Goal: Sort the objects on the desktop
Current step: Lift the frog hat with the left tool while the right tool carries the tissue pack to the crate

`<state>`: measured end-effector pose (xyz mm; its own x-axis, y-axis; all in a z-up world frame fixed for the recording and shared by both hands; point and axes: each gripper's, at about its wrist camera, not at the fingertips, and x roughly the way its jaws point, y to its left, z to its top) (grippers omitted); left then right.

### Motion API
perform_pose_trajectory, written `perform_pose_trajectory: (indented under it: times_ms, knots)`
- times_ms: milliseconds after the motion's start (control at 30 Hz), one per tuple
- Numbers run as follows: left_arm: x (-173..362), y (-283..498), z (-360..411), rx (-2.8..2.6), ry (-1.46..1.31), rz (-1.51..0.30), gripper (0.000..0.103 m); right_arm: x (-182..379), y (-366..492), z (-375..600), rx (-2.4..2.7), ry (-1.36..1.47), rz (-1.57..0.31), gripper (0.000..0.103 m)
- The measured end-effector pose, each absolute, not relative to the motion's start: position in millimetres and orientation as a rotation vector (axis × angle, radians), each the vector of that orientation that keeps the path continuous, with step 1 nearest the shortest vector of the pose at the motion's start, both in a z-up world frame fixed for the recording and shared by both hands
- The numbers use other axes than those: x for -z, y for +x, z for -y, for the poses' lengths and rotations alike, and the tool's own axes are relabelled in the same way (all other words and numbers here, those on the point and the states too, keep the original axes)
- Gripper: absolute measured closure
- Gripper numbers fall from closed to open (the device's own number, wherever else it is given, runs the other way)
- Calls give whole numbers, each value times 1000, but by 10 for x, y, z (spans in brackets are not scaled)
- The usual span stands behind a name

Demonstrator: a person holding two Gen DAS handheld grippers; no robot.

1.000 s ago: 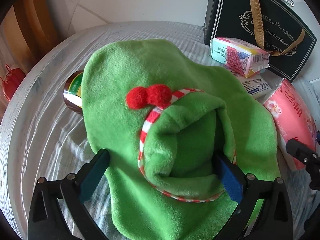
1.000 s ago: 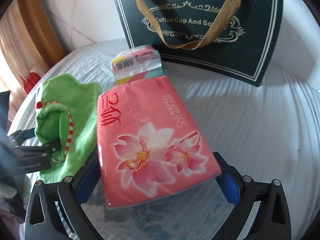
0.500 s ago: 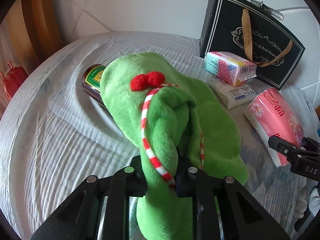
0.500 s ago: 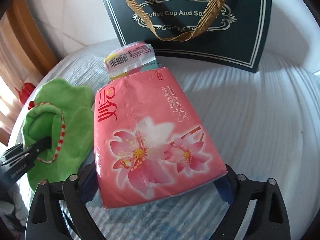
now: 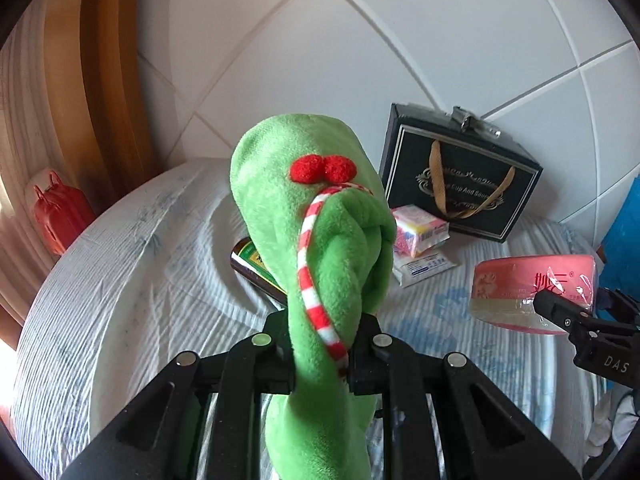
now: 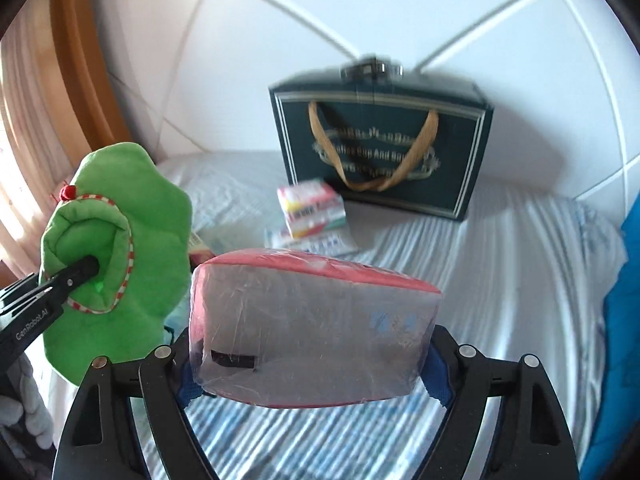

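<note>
Left gripper (image 5: 320,344) clamped fully shut on a fold of the green plush slipper (image 5: 316,216), lifted clear of the striped white cloth (image 5: 120,280), with the toe standing up past two red pompoms (image 5: 323,169) and a red-and-white striped trim (image 5: 312,276). Right gripper (image 6: 308,364) closing on the pink tissue pack (image 6: 312,336), blue pads pressed against both ends, pack raised off the cloth with its clear-wrapped underside toward the camera. Behind the slipper on the cloth, a brown bottle with a yellow-green label (image 5: 256,272), lying on its side and partly hidden. Further back, a small pink-and-yellow tissue packet (image 5: 420,230) stacked on a flat white packet (image 5: 426,266), just in front of the dark green gift bag (image 5: 460,176) with gold handles, upright against the white tiled wall (image 5: 360,40)
</note>
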<state>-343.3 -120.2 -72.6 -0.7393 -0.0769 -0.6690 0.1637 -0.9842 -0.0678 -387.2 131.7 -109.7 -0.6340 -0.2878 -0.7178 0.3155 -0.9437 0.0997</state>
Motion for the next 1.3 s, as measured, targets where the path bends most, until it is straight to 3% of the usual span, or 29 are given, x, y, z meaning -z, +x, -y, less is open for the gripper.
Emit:
perform_pose_trajectory:
  times_ms: [633, 900, 1300]
  knots:
    - [-683, -2092, 479, 3122, 721, -120, 87, -792, -1962, -1850, 2876, 634, -32, 18]
    - [-1082, -1785, -143, 3269, 610, -67, 87, -1202, -1315, -2406, 3024, 504, 23, 18]
    - [-1570, -1449, -1680, 3535, 533, 61, 87, -1543, -556, -3722, 3261, 446, 120, 18]
